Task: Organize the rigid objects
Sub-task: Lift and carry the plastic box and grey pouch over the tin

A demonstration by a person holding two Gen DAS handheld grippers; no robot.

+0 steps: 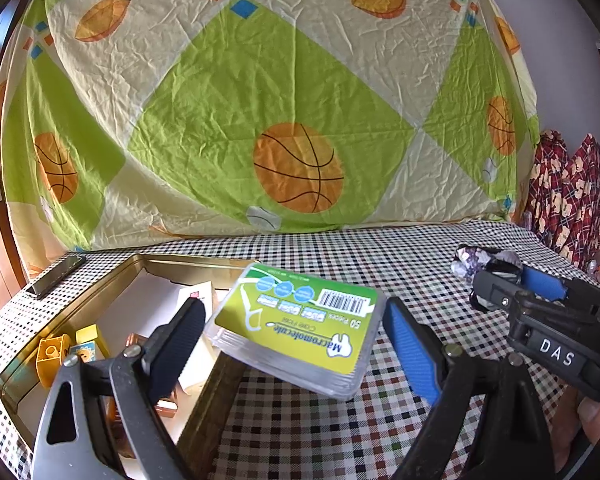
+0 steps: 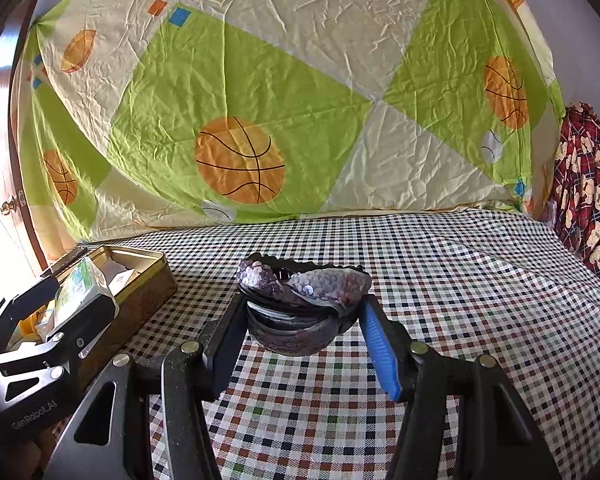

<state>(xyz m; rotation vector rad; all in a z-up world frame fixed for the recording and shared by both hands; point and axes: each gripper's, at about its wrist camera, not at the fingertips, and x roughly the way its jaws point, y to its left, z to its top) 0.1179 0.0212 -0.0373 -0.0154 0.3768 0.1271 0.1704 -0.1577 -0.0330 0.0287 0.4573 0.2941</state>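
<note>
My left gripper (image 1: pixel 296 332) is shut on a clear plastic floss-pick box (image 1: pixel 300 328) with a green label, holding it tilted above the right rim of the gold tin (image 1: pixel 112 276). The tin holds yellow toy blocks (image 1: pixel 66 350), a copper-coloured piece and a card. My right gripper (image 2: pixel 300 320) is shut on a dark purple sequined hair clip (image 2: pixel 302 300), just above the checked tablecloth. The right gripper also shows in the left wrist view (image 1: pixel 500 280), and the left gripper in the right wrist view (image 2: pixel 80 300) over the tin (image 2: pixel 148 280).
A checked tablecloth (image 2: pixel 440 280) covers the table. A basketball-print sheet (image 1: pixel 292 100) hangs behind it. A dark flat object (image 1: pixel 58 274) lies at the tin's far left corner. A red patterned fabric (image 2: pixel 588 184) sits at the far right.
</note>
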